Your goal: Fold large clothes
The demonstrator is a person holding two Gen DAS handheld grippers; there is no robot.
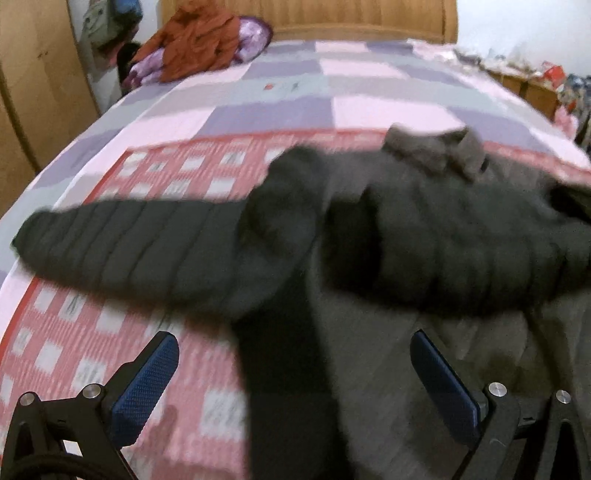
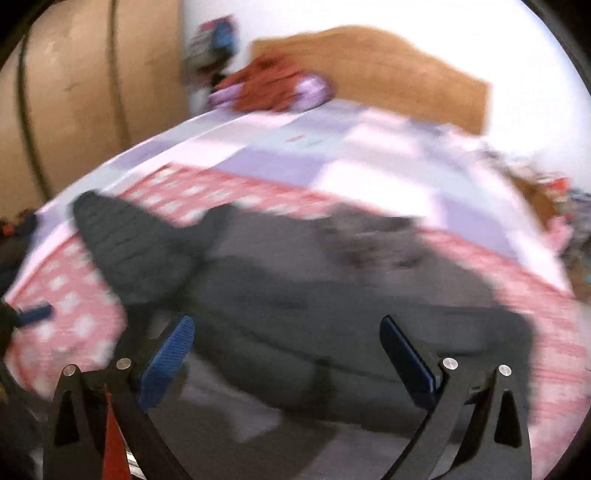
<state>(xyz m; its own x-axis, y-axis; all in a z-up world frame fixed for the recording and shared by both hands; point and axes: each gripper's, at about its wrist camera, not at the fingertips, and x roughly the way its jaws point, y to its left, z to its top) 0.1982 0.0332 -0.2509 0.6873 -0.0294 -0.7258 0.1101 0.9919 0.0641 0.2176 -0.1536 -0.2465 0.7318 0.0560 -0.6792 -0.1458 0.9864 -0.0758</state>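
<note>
A large dark grey quilted jacket (image 1: 424,236) lies spread on the bed, one sleeve (image 1: 122,243) stretched out to the left and its collar (image 1: 436,151) at the far side. The right wrist view shows the jacket (image 2: 332,295) blurred, with the same sleeve (image 2: 129,243) at left. My left gripper (image 1: 291,365) is open and empty, hovering over the jacket's near left part. My right gripper (image 2: 288,350) is open and empty above the jacket's lower body. A blue pad of the left gripper (image 2: 35,314) shows at the left edge of the right wrist view.
The bed has a red-and-white checked cover (image 1: 92,332) over a pink, purple and grey patchwork sheet (image 1: 332,92). A rust-red garment (image 1: 199,40) lies on a purple pillow by the wooden headboard (image 1: 351,18). A wooden wardrobe (image 1: 33,92) stands left; clutter (image 1: 546,77) at right.
</note>
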